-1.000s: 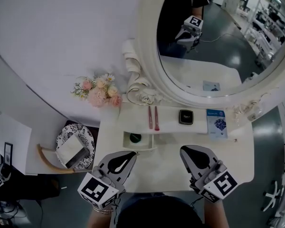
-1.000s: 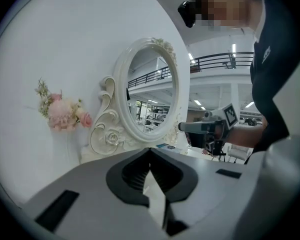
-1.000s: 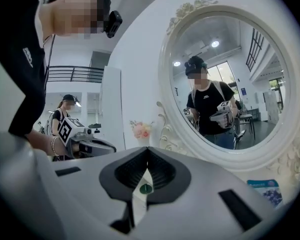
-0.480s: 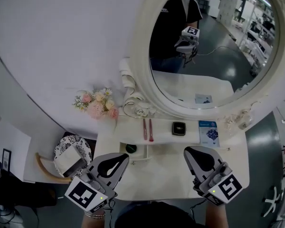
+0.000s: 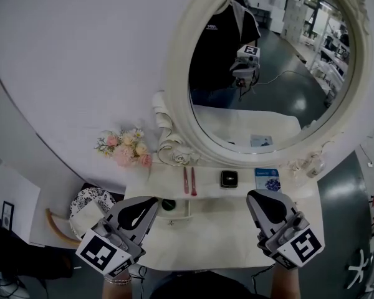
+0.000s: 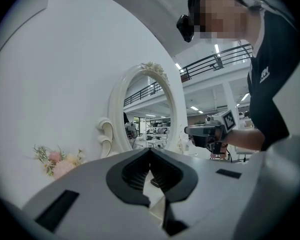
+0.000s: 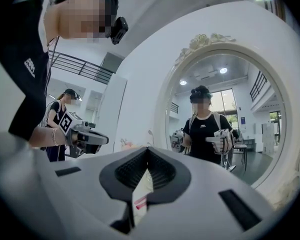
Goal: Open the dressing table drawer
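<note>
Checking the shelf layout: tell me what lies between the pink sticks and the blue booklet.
In the head view, a black square case lies between the pink sticks and the blue booklet.

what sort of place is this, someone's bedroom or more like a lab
Likely a staged dressing corner inside a large lab or workshop hall, not a home. The white dressing table and oval mirror look domestic, but the mirror reflects rows of workstations, and a balcony railing runs overhead.

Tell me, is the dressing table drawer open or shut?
Open. In the head view the drawer stands pulled out, and a dark round thing shows inside it.
</note>
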Available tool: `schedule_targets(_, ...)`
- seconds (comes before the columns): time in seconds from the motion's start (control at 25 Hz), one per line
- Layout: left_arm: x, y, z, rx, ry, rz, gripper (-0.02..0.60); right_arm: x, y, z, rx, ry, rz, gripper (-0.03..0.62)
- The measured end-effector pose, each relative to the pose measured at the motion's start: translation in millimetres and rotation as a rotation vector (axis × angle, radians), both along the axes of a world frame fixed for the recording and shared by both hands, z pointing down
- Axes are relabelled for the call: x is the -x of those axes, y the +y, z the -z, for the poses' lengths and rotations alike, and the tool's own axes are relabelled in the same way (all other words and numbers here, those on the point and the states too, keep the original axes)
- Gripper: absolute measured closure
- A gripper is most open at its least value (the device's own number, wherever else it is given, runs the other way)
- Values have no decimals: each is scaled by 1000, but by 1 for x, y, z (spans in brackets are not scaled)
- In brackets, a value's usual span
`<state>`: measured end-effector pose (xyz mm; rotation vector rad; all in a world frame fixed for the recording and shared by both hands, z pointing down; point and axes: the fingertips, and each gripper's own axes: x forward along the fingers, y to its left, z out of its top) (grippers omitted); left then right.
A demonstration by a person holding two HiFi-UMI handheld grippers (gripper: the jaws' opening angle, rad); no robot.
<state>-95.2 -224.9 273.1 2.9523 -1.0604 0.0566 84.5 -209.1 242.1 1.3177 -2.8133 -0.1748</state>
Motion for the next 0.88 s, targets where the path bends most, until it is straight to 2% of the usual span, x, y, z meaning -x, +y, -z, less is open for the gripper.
schedule_targets(0.32, 9, -9, 5, -15, -15, 29, 566, -10, -2, 10, -32, 24, -30, 577)
schedule_targets(0.88, 9, -14, 10, -19, 12, 39, 566, -19, -2, 17, -52, 34, -61, 577)
